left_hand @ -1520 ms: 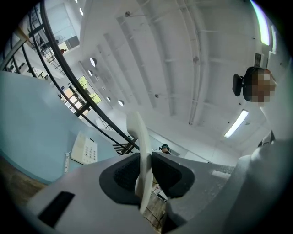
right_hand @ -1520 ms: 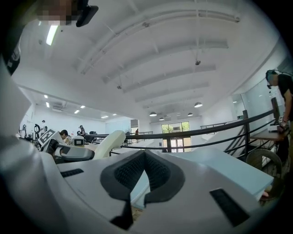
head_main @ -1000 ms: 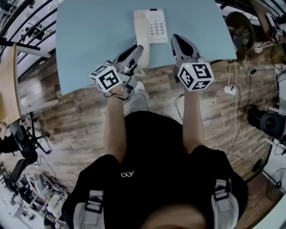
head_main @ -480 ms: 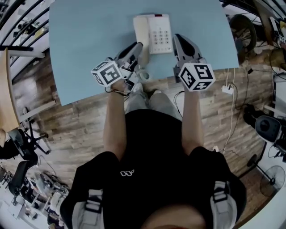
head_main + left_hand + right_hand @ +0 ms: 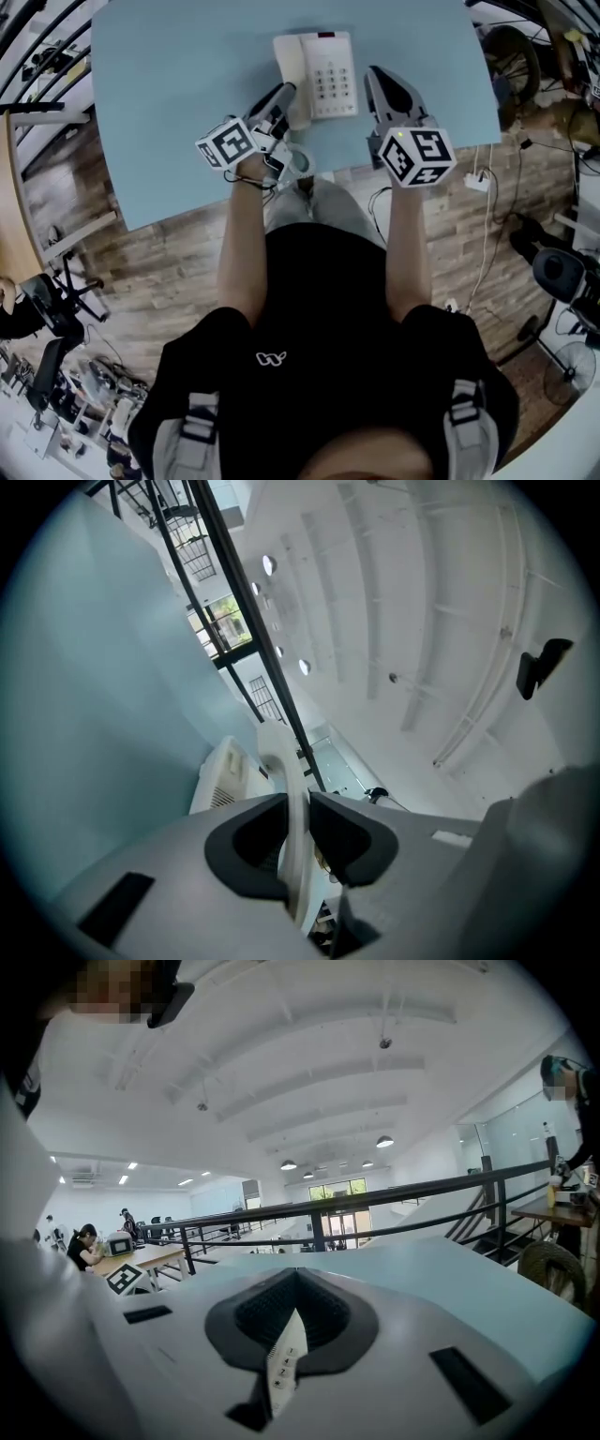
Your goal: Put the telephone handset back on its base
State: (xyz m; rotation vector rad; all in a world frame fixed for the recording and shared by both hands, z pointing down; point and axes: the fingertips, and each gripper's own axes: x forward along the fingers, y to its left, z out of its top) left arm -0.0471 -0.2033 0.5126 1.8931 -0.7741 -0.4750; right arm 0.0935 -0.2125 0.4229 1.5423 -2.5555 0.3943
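A cream telephone base (image 5: 334, 64) with a keypad stands on the light blue table (image 5: 187, 94). The cream handset (image 5: 292, 67) lies along the base's left side; whether it is seated I cannot tell. My left gripper (image 5: 281, 97) is shut on the handset's near end. In the left gripper view the handset (image 5: 281, 761) runs away between the pads, with the base (image 5: 217, 785) just left of it. My right gripper (image 5: 377, 79) hovers just right of the base, jaws shut and empty. In the right gripper view a strip of keypad (image 5: 284, 1358) shows below the closed tips (image 5: 295, 1279).
The table's near edge (image 5: 309, 173) runs under both hands, with wooden floor below it. A power strip and cables (image 5: 480, 180) lie on the floor at right. Office chairs (image 5: 47, 300) stand at left. A black railing (image 5: 375, 1199) runs beyond the table.
Both grippers have moved forward over the table's edge and sunk lower. The left one carried the handset along the base's left side. The right one drew level with the keypad.
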